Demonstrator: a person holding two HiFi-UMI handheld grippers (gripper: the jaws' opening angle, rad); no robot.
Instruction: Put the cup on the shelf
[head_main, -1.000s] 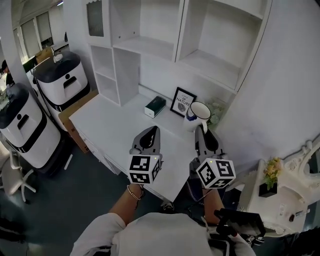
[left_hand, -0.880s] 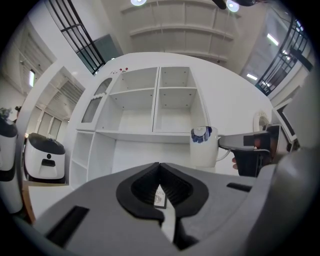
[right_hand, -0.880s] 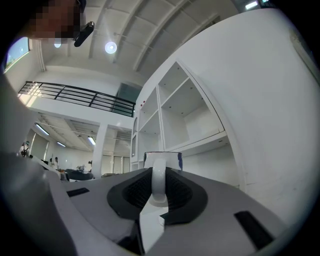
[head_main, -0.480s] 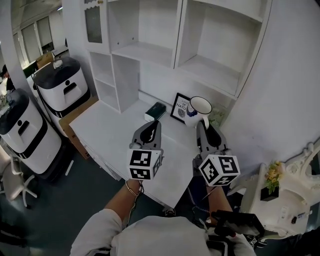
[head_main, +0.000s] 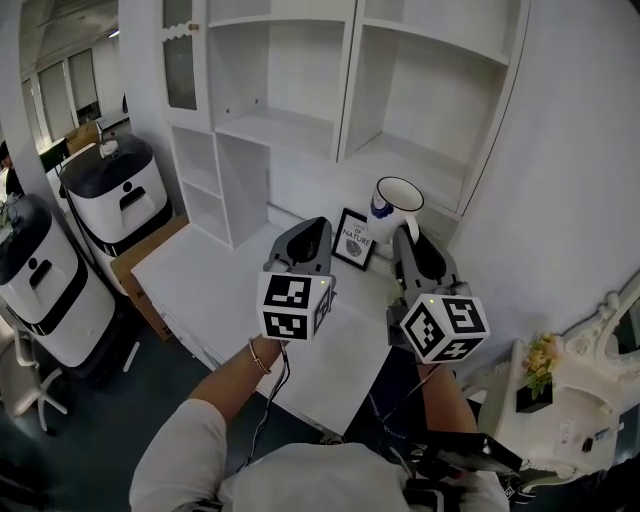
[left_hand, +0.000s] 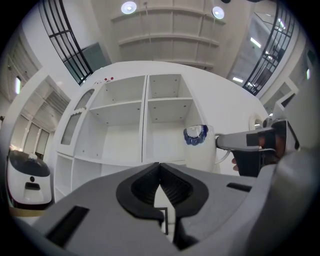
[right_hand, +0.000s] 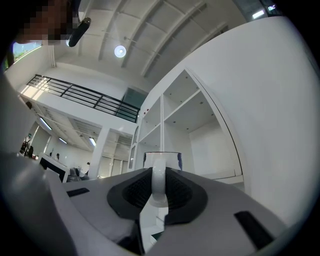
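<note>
Carry step: the right gripper (head_main: 405, 240) clamps the white mug (head_main: 394, 210) by its handle, up in the air before the right-hand shelf (head_main: 420, 170), while the left gripper (head_main: 312, 230) rides shut and empty, so next comes a forward reach and an upright set-down.

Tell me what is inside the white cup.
The cup shows only bare white inner wall below its rim; its bottom is hidden by the near side.

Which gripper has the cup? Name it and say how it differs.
The right gripper: its jaws clamp the handle of the white cup. The left gripper is shut on nothing.
</note>
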